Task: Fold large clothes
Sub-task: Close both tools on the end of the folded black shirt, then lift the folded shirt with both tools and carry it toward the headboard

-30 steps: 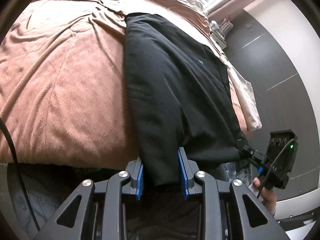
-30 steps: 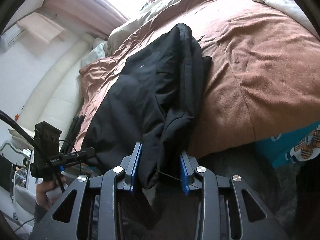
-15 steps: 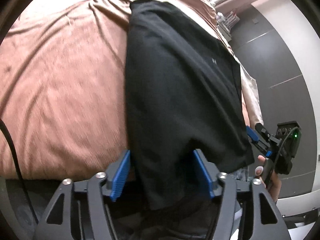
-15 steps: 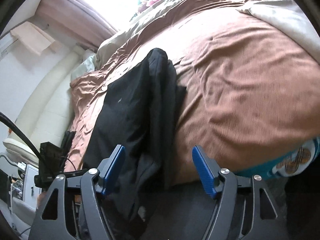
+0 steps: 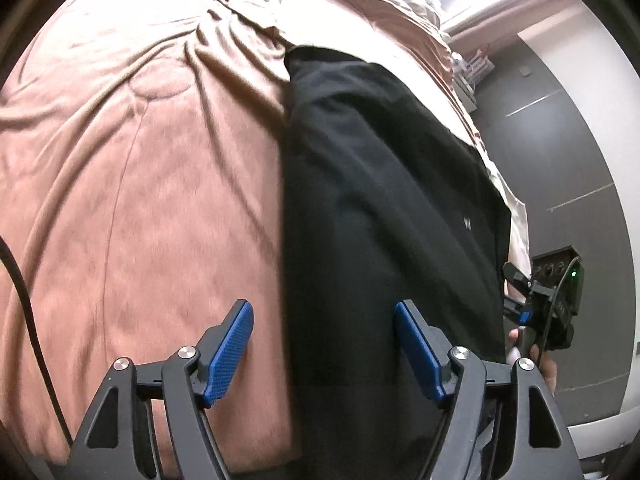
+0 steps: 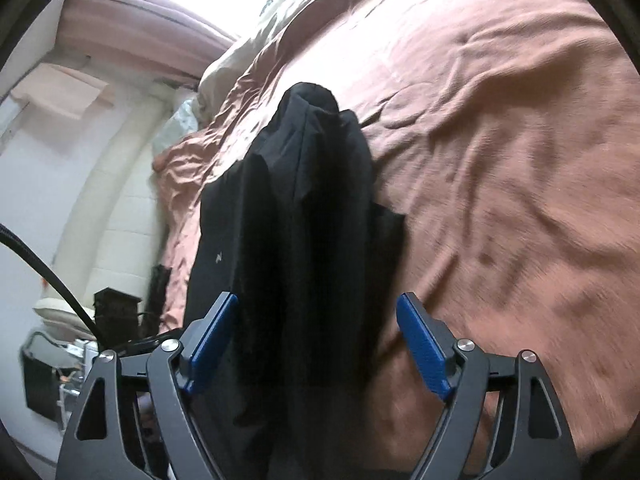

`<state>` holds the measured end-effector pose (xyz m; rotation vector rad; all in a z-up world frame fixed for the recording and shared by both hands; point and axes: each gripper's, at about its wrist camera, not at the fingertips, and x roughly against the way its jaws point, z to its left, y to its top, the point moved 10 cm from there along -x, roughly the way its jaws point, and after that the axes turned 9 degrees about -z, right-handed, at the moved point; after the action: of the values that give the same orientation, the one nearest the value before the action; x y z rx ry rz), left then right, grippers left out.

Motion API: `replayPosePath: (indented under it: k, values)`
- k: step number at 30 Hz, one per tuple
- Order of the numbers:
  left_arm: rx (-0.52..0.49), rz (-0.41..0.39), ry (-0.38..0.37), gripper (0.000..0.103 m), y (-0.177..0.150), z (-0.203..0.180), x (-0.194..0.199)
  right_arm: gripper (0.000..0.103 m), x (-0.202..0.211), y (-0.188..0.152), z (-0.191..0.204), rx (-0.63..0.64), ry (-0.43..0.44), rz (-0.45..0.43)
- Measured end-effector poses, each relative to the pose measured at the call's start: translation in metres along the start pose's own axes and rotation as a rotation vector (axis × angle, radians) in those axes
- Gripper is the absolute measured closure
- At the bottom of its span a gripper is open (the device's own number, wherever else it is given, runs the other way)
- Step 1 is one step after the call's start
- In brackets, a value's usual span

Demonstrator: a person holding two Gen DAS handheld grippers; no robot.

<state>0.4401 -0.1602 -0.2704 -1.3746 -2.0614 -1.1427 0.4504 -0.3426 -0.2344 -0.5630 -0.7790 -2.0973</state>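
1. Spreading both pairs of blue pads (image 5: 230, 354) wide, we gripped nothing with the left gripper (image 5: 324, 356) or the right gripper (image 6: 316, 348).
2. We saw the black garment (image 5: 380, 200) lying lengthwise on the brown bedspread (image 5: 140, 180).
3. We judged smoothing it before another fold wisest.

We lose the black garment's (image 5: 384, 208) near end behind the gripper frames (both views), and the brown blanket (image 6: 500, 168) blurs.
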Motion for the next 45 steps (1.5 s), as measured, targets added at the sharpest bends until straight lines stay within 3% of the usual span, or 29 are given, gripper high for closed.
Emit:
replayPosePath:
  k: [12, 17, 19, 23, 32, 35, 36, 39, 45]
  values:
    - [0.0, -0.003, -0.007, 0.029, 0.04, 0.006, -0.022, 0.023, -0.044, 0.023, -0.015, -0.121, 0.076, 0.031]
    - [-0.007, -0.002, -0.004, 0.03, 0.044, -0.004, -0.028, 0.023, -0.049, 0.032, -0.004, -0.167, 0.168, 0.021]
    - [-0.056, -0.002, 0.029, 0.03, 0.041, -0.012, -0.027, 0.023, -0.05, 0.031, -0.004, -0.139, 0.145, 0.022]
    - [-0.072, -0.005, 0.025, 0.03, 0.043, -0.019, -0.026, 0.023, -0.061, 0.015, -0.02, -0.122, 0.038, 0.074]
    - [-0.052, -0.008, 0.008, 0.03, 0.048, -0.019, -0.03, 0.023, -0.08, 0.01, -0.017, -0.15, 0.076, 0.08]
    - [-0.054, -0.019, 0.015, 0.032, 0.049, -0.021, -0.03, 0.048, -0.089, 0.015, -0.012, -0.147, 0.072, 0.068]
    - [-0.044, -0.024, 0.02, 0.038, 0.049, -0.019, -0.028, 0.058, -0.088, 0.014, -0.01, -0.147, 0.075, 0.066]
    - [0.011, -0.037, 0.005, 0.051, 0.049, -0.01, -0.018, 0.074, -0.083, 0.013, 0.004, -0.109, 0.07, 0.037]
    - [0.014, -0.078, -0.001, 0.063, 0.048, -0.01, 0.002, 0.084, -0.074, 0.008, 0.036, -0.033, 0.074, 0.0]
